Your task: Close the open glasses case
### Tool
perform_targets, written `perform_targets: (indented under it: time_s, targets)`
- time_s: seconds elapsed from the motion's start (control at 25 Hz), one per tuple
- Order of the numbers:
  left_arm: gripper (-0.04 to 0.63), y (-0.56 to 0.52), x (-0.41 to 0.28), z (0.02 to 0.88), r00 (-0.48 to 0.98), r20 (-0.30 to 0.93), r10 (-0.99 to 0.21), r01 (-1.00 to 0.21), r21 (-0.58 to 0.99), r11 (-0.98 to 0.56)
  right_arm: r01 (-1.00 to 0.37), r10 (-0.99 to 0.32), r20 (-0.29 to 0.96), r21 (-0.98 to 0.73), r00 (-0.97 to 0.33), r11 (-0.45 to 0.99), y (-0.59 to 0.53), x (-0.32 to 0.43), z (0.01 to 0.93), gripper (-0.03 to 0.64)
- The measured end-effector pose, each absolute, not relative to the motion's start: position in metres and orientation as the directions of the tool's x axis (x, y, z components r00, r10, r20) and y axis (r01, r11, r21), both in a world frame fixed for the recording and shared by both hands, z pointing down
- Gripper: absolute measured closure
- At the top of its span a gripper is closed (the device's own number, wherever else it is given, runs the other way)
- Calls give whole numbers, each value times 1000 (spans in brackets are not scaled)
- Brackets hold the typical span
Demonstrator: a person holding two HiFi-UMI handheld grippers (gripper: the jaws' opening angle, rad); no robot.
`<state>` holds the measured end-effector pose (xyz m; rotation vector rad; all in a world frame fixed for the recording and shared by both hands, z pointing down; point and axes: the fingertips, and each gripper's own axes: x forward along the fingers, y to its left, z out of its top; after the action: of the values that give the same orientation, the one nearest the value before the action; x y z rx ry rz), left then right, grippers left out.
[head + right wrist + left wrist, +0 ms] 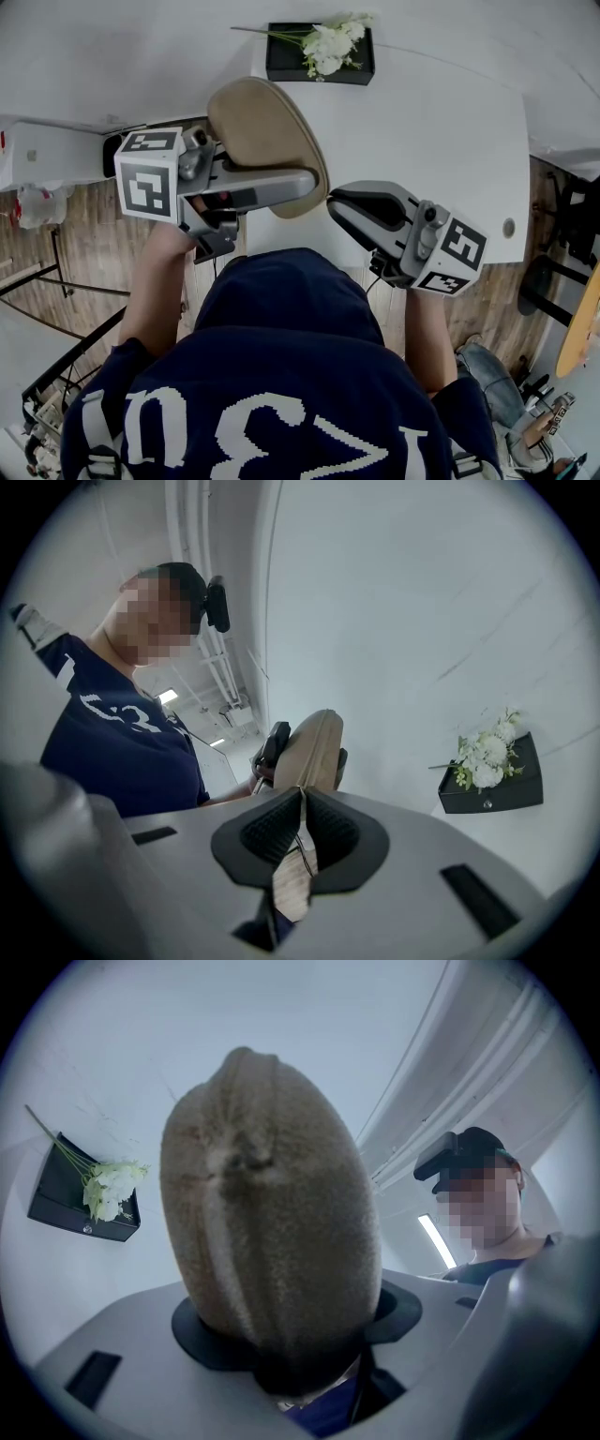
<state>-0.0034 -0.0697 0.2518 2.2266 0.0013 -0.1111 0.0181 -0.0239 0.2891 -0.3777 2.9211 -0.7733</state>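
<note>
A tan felt glasses case [265, 139] is held up above the white table [441, 141], with my left gripper [307, 184] shut on its near end. In the left gripper view the case [267, 1213] fills the middle, its two halves lying together along a seam, and the left gripper [295, 1335] clamps its base. My right gripper [336, 202] sits just right of the case, apart from it. In the right gripper view the right gripper [302, 825] has its black pads pressed together with nothing between them, and the case [314, 750] stands beyond them.
A black box with white flowers [319, 52] lies at the table's far edge, also seen as the flower box [89, 1199] and the flower box [492, 766]. Wooden floor [84, 253] lies to the left. The person's dark blue top fills the lower head view.
</note>
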Motion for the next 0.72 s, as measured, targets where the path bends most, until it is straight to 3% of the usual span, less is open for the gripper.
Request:
perform_targets:
  time_s: [0.16,0.48,0.72]
  targets:
    - [305,-71,-3,251,995,-86,-48,39,791,-610,-242,-288,-29,-467,-957,851,-25,20,287,586]
    - [307,-70,0,247,996,-80,-31,45,792,-609,-401,-392,86,-186,-916,897,-28,20,274,594]
    - [307,-73,-2,238,976,-212,-55,159,859,-486,-487,-485,87,0,-870,873,-27,24,250,595]
